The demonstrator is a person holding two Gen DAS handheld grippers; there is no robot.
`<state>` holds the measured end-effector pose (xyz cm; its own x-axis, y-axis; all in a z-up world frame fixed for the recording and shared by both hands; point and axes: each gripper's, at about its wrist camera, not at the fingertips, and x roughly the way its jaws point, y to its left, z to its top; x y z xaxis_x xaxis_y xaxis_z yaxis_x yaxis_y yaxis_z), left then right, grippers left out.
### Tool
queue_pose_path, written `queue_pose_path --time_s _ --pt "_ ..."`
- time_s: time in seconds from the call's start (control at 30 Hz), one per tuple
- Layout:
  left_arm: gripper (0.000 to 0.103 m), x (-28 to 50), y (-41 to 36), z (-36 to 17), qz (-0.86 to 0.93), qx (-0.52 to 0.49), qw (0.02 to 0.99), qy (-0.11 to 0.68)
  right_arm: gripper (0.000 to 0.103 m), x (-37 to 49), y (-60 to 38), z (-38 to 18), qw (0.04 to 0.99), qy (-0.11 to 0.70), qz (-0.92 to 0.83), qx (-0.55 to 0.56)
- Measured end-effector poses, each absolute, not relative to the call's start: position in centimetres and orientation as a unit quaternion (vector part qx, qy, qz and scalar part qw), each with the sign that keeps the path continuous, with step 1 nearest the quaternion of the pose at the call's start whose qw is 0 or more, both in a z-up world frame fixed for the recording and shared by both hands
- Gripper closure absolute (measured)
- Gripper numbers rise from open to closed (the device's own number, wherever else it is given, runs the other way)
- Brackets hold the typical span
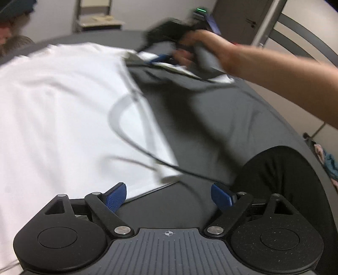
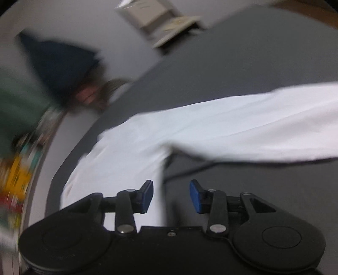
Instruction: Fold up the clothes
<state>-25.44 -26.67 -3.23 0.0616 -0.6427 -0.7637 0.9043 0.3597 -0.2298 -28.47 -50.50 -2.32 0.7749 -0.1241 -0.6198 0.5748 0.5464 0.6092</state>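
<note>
A white shirt (image 1: 63, 110) lies spread over the left part of a dark grey table (image 1: 211, 118), and a thin black cable (image 1: 190, 171) crosses its near corner. My left gripper (image 1: 169, 196) is open just above the table, its left pad by the shirt's near hem, nothing between the jaws. A hand holds my right gripper (image 1: 162, 57) at the shirt's far edge. In the right wrist view the right gripper (image 2: 171, 195) is open; the shirt (image 2: 211, 127) runs under its left finger (image 2: 147, 194) and its edge lies between the jaws. Both views are blurred.
A bare forearm (image 1: 274, 72) reaches in from the right. Black clothing (image 1: 285, 179) of the person stands at the table's near right edge. A second person in a dark cap (image 2: 63, 63) is at the far side. A light-coloured chair (image 1: 99, 19) and a door (image 1: 243, 19) stand behind.
</note>
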Motion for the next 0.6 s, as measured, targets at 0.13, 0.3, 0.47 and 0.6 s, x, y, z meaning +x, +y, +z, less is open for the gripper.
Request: queue_pose_path --time_s 0.13,0.3,0.47,0.6 --pt "0.015 -20.4 -20.0 -0.1 -0.465 0.182 0.775 0.388 0.056 -28.2 -40.7 1.6 0.893 0.293 -0.094 0.328" --pt "0.015 -12.0 -13.0 2.3 -0.344 0.182 0.843 0.371 0.055 -25.1 -26.4 1.9 0.916 0.342 0.023 0.208" --pt "0.015 -3.2 -9.4 0.7 -0.294 0.091 0.843 0.442 0.055 -21.1 -17.0 -0.5 0.910 0.373 0.076 0.163" --pt "0.015 0.2 -10.9 -2.5 -0.270 0.112 0.857 0.424 0.055 -19.2 -15.9 -1.3 0.904 0.363 0.074 0.212"
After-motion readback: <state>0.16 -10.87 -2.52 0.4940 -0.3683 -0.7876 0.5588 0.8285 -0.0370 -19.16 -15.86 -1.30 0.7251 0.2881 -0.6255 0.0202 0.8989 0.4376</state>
